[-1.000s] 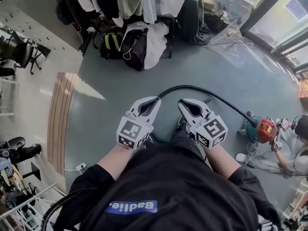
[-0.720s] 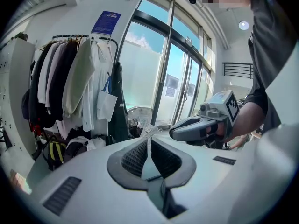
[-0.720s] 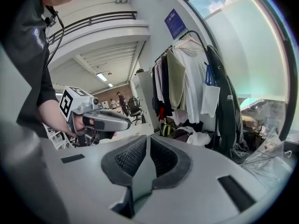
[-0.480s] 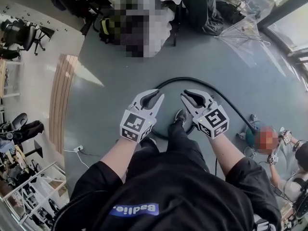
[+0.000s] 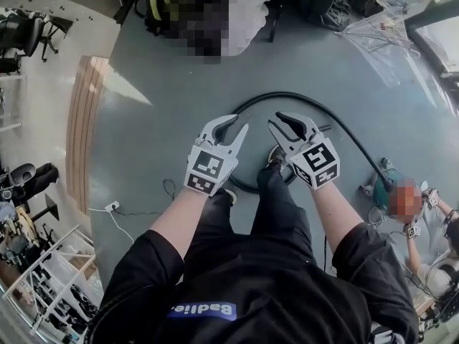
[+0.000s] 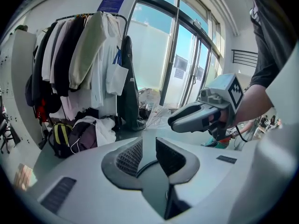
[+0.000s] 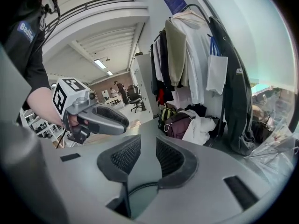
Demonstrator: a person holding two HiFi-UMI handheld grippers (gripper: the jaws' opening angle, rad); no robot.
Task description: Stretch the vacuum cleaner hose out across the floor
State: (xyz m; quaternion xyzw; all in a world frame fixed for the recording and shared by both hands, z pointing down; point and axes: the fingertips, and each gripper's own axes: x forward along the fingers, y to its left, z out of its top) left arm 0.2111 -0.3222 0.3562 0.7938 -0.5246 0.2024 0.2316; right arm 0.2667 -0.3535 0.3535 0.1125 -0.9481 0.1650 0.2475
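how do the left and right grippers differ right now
The left gripper slants up and to the right in the head view, while the right gripper slants up and to the left, so their tips converge. The left gripper's marker pattern differs from the right gripper's. Shared: on both the jaws are opening with nothing between them, and both hang above the curved black hose on the floor, neither holding it.
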